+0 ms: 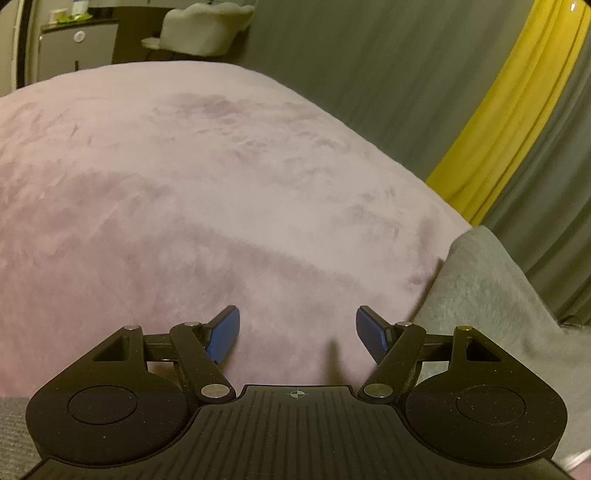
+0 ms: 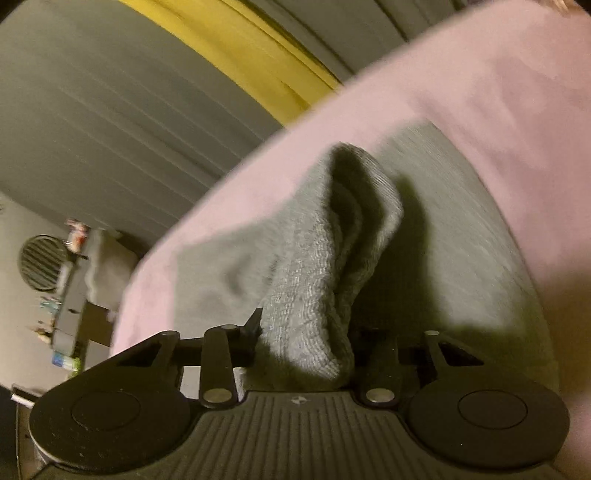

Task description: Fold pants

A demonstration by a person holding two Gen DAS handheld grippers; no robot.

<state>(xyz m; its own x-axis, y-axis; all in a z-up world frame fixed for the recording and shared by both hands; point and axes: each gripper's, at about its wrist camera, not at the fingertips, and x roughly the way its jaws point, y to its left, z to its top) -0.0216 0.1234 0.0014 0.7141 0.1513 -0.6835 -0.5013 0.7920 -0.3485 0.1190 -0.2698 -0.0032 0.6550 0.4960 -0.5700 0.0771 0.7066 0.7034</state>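
Observation:
The grey knit pants (image 2: pixel 443 236) lie on a pink plush bed cover (image 2: pixel 498 85). My right gripper (image 2: pixel 306 332) is shut on a bunched fold of the pants (image 2: pixel 325 258), which stands up between its fingers and hides the pads. In the left wrist view a part of the pants (image 1: pixel 480 295) shows at the right edge, on the pink cover (image 1: pixel 184 184). My left gripper (image 1: pixel 297 334) is open and empty above the cover, its blue pads (image 1: pixel 225 334) wide apart, left of the pants.
Grey curtains (image 1: pixel 369 74) with a yellow stripe (image 1: pixel 517 110) hang beyond the bed's far edge. A pale chair (image 1: pixel 207 26) and a cabinet (image 1: pixel 77 48) stand at the far left. In the right wrist view a cluttered shelf (image 2: pixel 70 295) is at the left.

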